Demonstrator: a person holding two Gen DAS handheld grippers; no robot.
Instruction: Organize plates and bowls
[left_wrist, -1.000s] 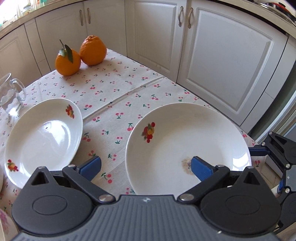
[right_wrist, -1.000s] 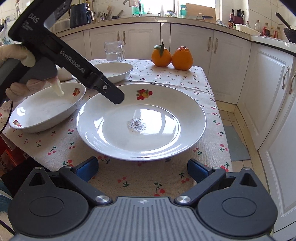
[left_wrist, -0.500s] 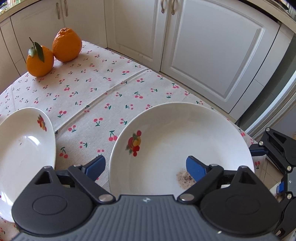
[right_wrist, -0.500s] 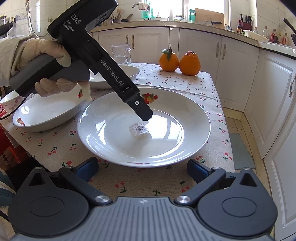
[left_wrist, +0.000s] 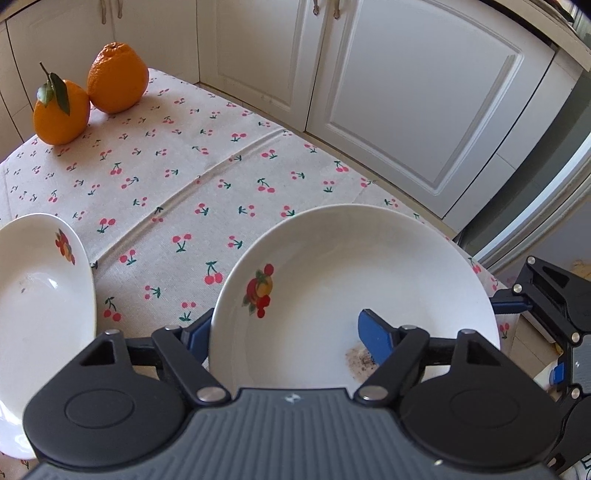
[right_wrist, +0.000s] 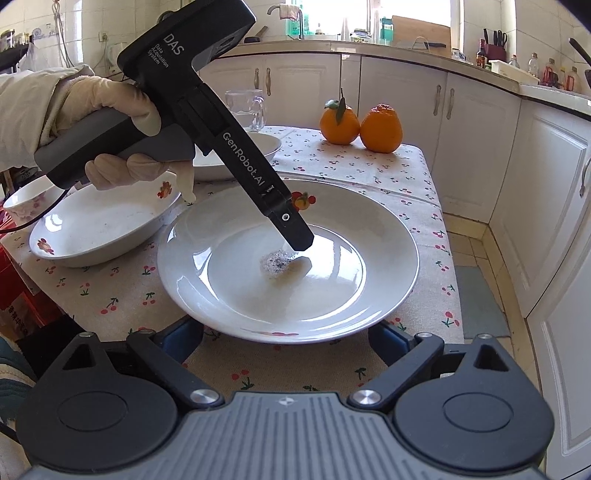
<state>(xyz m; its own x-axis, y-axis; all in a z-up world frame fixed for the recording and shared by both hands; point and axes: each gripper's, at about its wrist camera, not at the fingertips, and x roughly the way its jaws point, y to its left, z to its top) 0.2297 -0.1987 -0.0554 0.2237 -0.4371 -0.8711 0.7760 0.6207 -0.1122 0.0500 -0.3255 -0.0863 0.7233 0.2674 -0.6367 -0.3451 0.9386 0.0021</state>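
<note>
- At the table's near right corner: big white plate (right_wrist: 288, 258) with fruit decal and a dark crumb smear (right_wrist: 275, 263) in its well, sits flat on the cherry-print tablecloth (left_wrist: 192, 192).
- Left gripper (left_wrist: 286, 338) straddles the plate's left rim: one blue finger outside under the rim, the other inside over the well near the smear. Jaws apart, not clamped yet.
- Right gripper (right_wrist: 284, 341) low at the plate's front edge, fingers spread wide, either side of the rim, nothing held.
- Shallow bowl (right_wrist: 99, 225) just left of the plate, rims near, can't tell if touching. Another bowl (right_wrist: 236, 155) behind it toward the far edge; small cup-like bowl (right_wrist: 26, 203) at far left edge.
- Two oranges (right_wrist: 360, 123) at far right corner, glass mug (right_wrist: 245, 110) at far edge.
- Progress: early, I'd say. Nothing stacked, every dish separate. Left to do: grip the plate, then nest or stack the dishes.
</note>
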